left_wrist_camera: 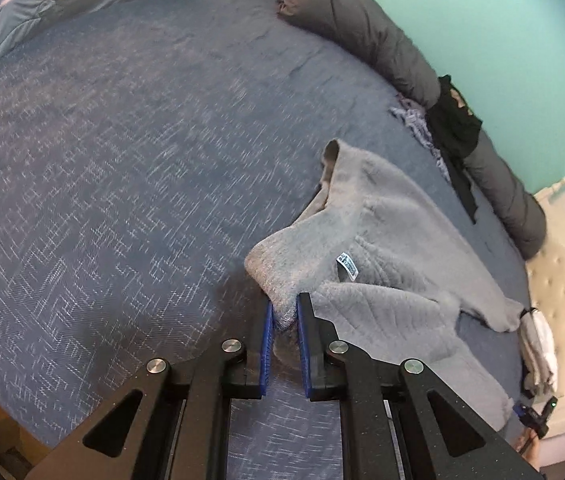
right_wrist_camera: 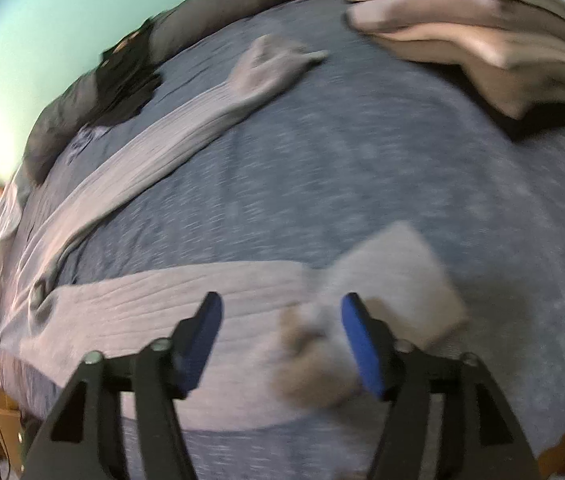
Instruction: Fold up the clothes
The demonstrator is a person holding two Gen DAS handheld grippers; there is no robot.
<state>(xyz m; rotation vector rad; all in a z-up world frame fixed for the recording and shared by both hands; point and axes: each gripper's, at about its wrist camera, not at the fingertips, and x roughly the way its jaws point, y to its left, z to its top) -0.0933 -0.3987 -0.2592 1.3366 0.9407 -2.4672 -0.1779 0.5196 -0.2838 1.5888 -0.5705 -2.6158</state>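
The grey fleece garment (left_wrist_camera: 394, 248) lies on the bed (left_wrist_camera: 122, 160), spread loosely over the blue patterned cover, with two long limbs running out from a bunched middle. It looks like trousers or a long-sleeved top; the pictures do not settle which. A small label (left_wrist_camera: 347, 266) shows on its inner, fluffier face, so at least part of it lies inside out or folded back.

The left gripper (left_wrist_camera: 283, 312) is pinched narrow on a ribbed cuff end of the garment, the cloth squeezed between its blue pads. The right gripper (right_wrist_camera: 280, 312) stands wide over the other limb, near that limb's pale cuff (right_wrist_camera: 394, 276); this view is blurred, and nothing appears to be clamped in it.

Beyond the garment, toward the green wall, a dark grey bolster (left_wrist_camera: 382, 40) runs along the bed's edge with a black cloth (left_wrist_camera: 452, 120) draped against it. Folded pale cloths (right_wrist_camera: 482, 36) lie at the far side of the bed from the right gripper.

The fleece looks light, soft and thick. It will probably sag and drag on the cover rather than slide, and it will not hold a sharp crease. The firmer ribbed cuffs and hems seem the safest places to grip, as the pile elsewhere may bunch up.
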